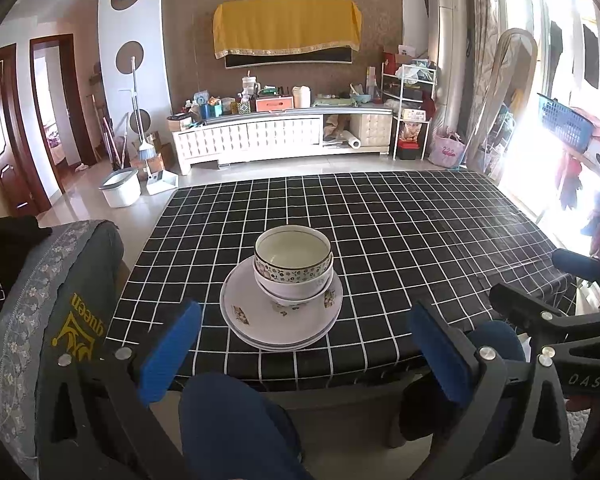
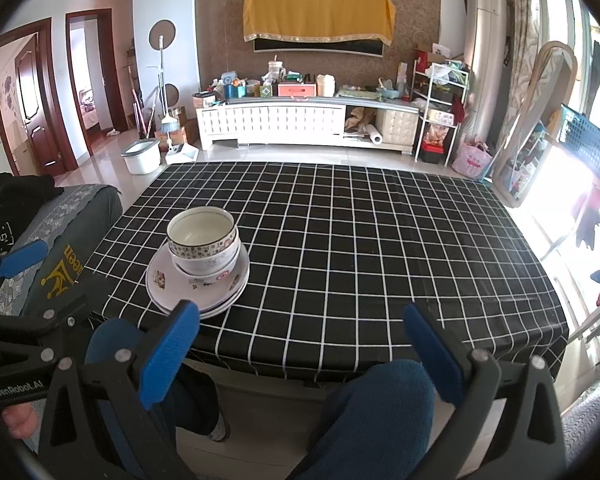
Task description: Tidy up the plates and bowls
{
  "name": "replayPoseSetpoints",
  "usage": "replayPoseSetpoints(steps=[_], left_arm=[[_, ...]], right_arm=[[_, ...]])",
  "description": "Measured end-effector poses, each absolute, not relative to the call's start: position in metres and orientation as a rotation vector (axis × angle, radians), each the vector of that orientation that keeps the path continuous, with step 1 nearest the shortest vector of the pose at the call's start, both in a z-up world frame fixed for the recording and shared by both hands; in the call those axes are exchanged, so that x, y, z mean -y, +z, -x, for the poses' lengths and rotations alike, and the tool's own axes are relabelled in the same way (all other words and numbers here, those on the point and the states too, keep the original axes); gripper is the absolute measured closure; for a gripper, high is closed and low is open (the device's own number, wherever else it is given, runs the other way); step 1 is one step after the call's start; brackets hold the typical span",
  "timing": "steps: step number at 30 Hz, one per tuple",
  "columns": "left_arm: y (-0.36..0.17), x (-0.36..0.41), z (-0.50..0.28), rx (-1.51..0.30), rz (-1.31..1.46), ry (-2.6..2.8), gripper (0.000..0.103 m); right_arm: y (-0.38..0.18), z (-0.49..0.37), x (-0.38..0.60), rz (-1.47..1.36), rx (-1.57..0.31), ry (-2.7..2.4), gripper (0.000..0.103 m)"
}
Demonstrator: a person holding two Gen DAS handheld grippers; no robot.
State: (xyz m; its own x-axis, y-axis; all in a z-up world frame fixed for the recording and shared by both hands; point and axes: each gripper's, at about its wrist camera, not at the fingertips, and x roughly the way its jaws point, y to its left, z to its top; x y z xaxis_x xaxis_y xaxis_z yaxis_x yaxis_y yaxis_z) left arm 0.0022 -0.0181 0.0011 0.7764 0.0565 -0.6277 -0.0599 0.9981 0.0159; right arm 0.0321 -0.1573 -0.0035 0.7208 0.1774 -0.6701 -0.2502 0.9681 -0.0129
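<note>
A stack of white patterned bowls (image 1: 293,266) sits nested on a stack of white plates (image 1: 276,324) near the front edge of the black checked table (image 1: 420,240). My left gripper (image 1: 304,354) is open and empty, held back from the table edge, with the stack straight ahead of it. My right gripper (image 2: 302,354) is open and empty, also back from the edge. In the right wrist view the bowls (image 2: 203,242) and plates (image 2: 168,284) lie ahead to the left. The right gripper also shows in the left wrist view (image 1: 540,300).
A grey cushioned chair (image 1: 52,300) with a yellow print stands left of the table. My knees in blue trousers (image 2: 372,412) are under the front edge. A white TV cabinet (image 1: 280,136), bucket (image 1: 120,188) and shelf rack (image 1: 412,112) stand beyond the table.
</note>
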Motion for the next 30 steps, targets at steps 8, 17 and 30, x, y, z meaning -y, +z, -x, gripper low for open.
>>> replayPoseSetpoints(steps=[8, 17, 30], left_arm=[[0.0007, 0.018, -0.002, -0.679, 0.006, 0.062, 0.0], [0.0009, 0.0198, -0.001, -0.683, 0.006, 0.062, 0.0], [0.0006, 0.0224, 0.0005, -0.685, 0.008, 0.056, 0.0]], right_arm=[[-0.0035, -0.032, 0.1577, 0.106, -0.731, 0.236, 0.0], [-0.0039, -0.032, 0.1592, 0.107, -0.735, 0.235, 0.0], [-0.0058, -0.0323, 0.1617, 0.116, -0.741, 0.231, 0.0]])
